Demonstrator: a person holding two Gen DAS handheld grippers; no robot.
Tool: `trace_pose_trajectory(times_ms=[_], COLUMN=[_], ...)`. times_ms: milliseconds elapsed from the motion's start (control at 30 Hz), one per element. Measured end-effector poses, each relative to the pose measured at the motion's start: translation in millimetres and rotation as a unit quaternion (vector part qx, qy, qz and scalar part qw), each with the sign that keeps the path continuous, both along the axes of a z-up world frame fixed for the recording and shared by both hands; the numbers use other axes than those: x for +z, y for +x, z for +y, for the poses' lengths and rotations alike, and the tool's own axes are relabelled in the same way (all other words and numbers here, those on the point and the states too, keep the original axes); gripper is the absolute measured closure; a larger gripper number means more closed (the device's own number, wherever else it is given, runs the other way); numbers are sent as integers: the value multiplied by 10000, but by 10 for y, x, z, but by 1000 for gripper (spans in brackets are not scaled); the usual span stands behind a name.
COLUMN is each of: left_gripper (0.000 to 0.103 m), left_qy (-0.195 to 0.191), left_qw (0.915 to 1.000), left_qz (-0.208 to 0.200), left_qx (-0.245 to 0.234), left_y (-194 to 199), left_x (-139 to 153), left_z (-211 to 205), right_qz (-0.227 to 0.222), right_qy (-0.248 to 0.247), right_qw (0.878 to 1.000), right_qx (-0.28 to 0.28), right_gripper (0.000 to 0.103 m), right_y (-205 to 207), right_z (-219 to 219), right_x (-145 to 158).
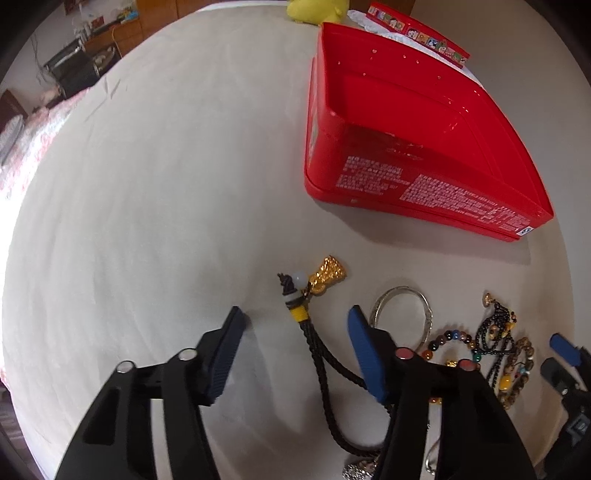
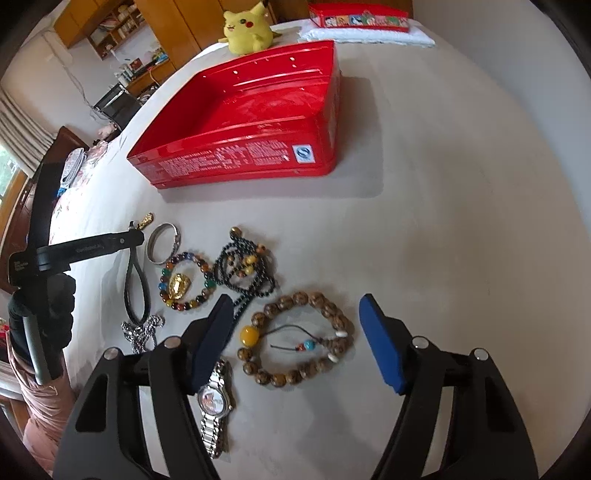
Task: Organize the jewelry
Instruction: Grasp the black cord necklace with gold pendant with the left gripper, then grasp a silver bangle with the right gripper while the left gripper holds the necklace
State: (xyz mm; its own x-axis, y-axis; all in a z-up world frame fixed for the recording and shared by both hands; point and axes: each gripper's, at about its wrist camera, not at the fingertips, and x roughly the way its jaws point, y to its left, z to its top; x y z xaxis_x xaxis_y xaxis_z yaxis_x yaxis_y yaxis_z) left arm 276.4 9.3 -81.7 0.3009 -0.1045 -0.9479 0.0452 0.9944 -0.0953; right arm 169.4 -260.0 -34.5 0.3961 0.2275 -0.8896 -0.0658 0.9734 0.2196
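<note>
An empty red box (image 1: 402, 125) (image 2: 258, 122) lies on the pale table. Before it lies the jewelry. A gold charm (image 1: 328, 275) on a black braided cord (image 1: 325, 373) lies between the fingers of my open, empty left gripper (image 1: 297, 317). A silver bangle (image 1: 402, 314) (image 2: 162, 242), a multicolour bead bracelet (image 2: 184, 280), a black bead necklace (image 2: 243, 269), a silver chain (image 2: 142, 332) and a wristwatch (image 2: 216, 402) lie around. My right gripper (image 2: 295, 302) is open and empty, over a brown wooden bead bracelet (image 2: 295, 339).
A yellow Pikachu plush (image 2: 247, 27) sits at the table's far edge. The red box lid (image 2: 358, 16) rests on a white cloth (image 2: 369, 37) at the back. Shelves and clutter stand beyond the table on the left.
</note>
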Motion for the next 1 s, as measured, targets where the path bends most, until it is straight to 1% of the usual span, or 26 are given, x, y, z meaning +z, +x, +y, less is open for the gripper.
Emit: trace_pose_trajectory(times_ms=[133,200,233,267,300,333,367,433,600,633,700,767,833,900,1000], left_gripper=[50,53,58,67,72,83,92,97,98,98,98,98,98,98,98], left_qy=[115,186,222,235,238,249,245,130,-207,-200,-234,-263,-227,-183,-102], left_qw=[9998,9996,9994,9993,9991,9991,9992,9996,9996,9995,9992,9987,9985,9980,9975], left_qz=[-52,-86,-102,-116,-124,-127,-126,-112,-188,-234,-319,-433,-502,-591,-683], left_qx=[-146,-196,-239,-273,-314,-311,-295,-214,-56,-38,-12,-9,29,97,165], left_y=[8,-38,-46,-68,-77,-80,-71,-54,-36,9,-45,-94,-124,-192,-239], left_x=[-34,-41,-45,-45,-45,-43,-47,-55,13,69,150,248,325,383,436], left_z=[-88,-120,-157,-199,-232,-247,-254,-233,-126,-78,-55,-33,15,109,142], right_qz=[-40,-50,-43,-34,-17,-6,-2,8,26,16,-12,2,76,153,243], right_qy=[36,32,41,55,70,78,75,75,180,195,216,217,257,281,257], right_qw=[10000,10000,10000,10000,9999,9999,9999,9998,9995,9994,9989,9983,9973,9964,9951], right_qx=[62,52,52,62,76,92,122,156,258,289,405,535,677,790,921], right_gripper=[34,34,34,35,35,35,35,35,38,39,39,42,45,46,47], right_y=[41,71,81,94,99,107,113,127,169,183,226,278,343,417,521], right_z=[76,102,121,143,160,183,211,255,368,397,495,610,740,869,1070], right_x=[36,48,51,49,49,51,55,59,73,81,104,105,82,38,-33])
